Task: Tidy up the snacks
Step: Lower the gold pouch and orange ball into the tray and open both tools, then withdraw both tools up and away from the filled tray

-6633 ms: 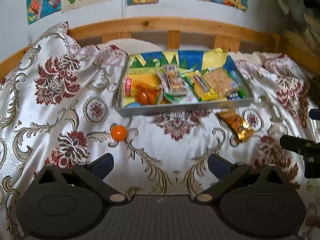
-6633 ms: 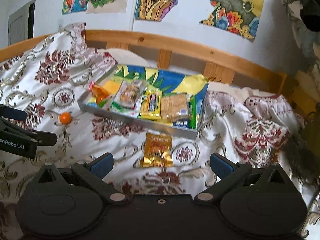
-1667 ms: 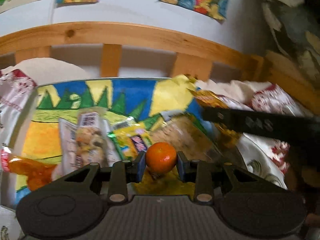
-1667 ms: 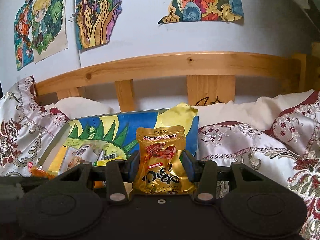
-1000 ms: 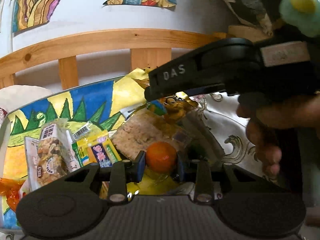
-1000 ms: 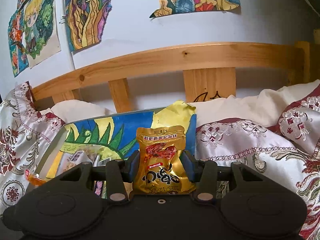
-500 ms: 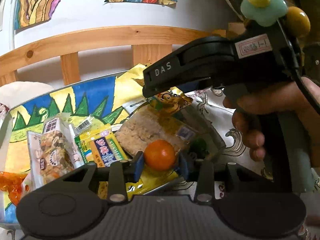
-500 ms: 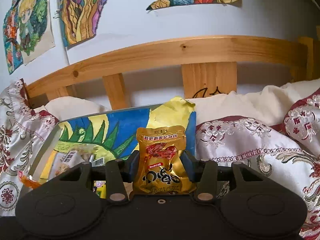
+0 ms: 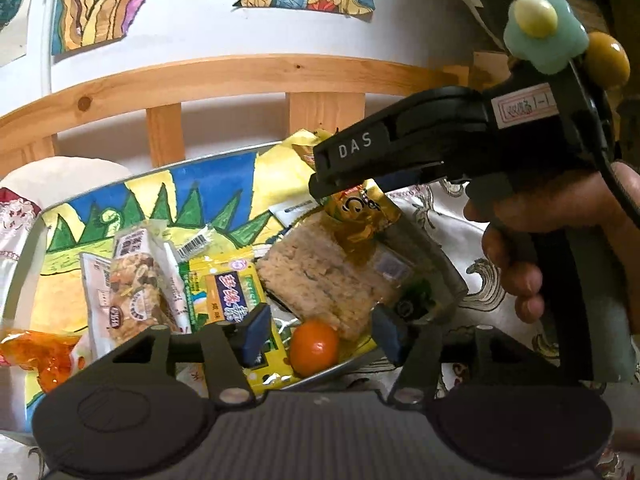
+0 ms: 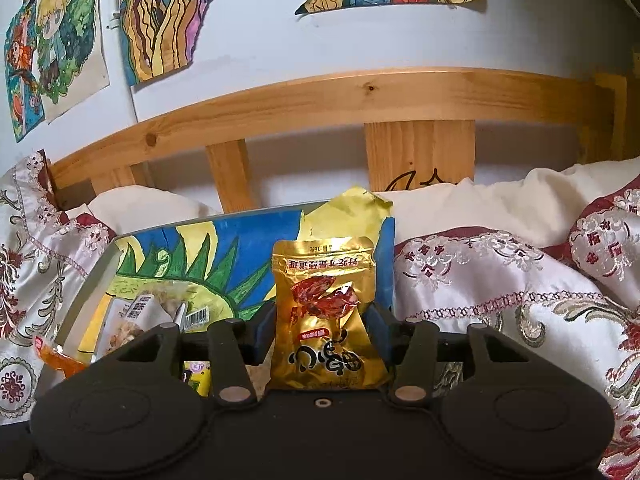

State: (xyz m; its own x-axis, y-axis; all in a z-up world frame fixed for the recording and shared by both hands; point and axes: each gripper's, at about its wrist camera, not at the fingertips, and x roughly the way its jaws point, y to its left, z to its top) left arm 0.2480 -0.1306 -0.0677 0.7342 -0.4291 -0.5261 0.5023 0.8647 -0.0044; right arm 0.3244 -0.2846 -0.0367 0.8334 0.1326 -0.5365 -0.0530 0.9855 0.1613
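A metal tray (image 9: pixel 24 240) lined with a painted sheet lies on the bed and holds several snack packs. My left gripper (image 9: pixel 320 334) is open over the tray's near right corner. A small orange (image 9: pixel 314 347) lies loose in the tray between its fingers, touching neither. My right gripper (image 10: pixel 322 334) is shut on a gold snack pouch (image 10: pixel 326 312) and holds it above the tray's right end (image 10: pixel 390 264). In the left wrist view the right gripper (image 9: pixel 340 184) reaches in from the right with the gold pouch (image 9: pixel 360 220) hanging over a rice cracker pack (image 9: pixel 320 276).
The tray also holds a nut bar pack (image 9: pixel 132 280), a yellow-green pack (image 9: pixel 228 292) and an orange wrapper (image 9: pixel 40 356). A wooden headboard (image 10: pixel 360 96) and a white pillow (image 10: pixel 500 200) lie behind. A patterned bedspread (image 10: pixel 500 304) surrounds the tray.
My left gripper has opened and let the orange drop into the tray's near right corner. My right gripper still holds the gold pouch, now over the tray's right end.
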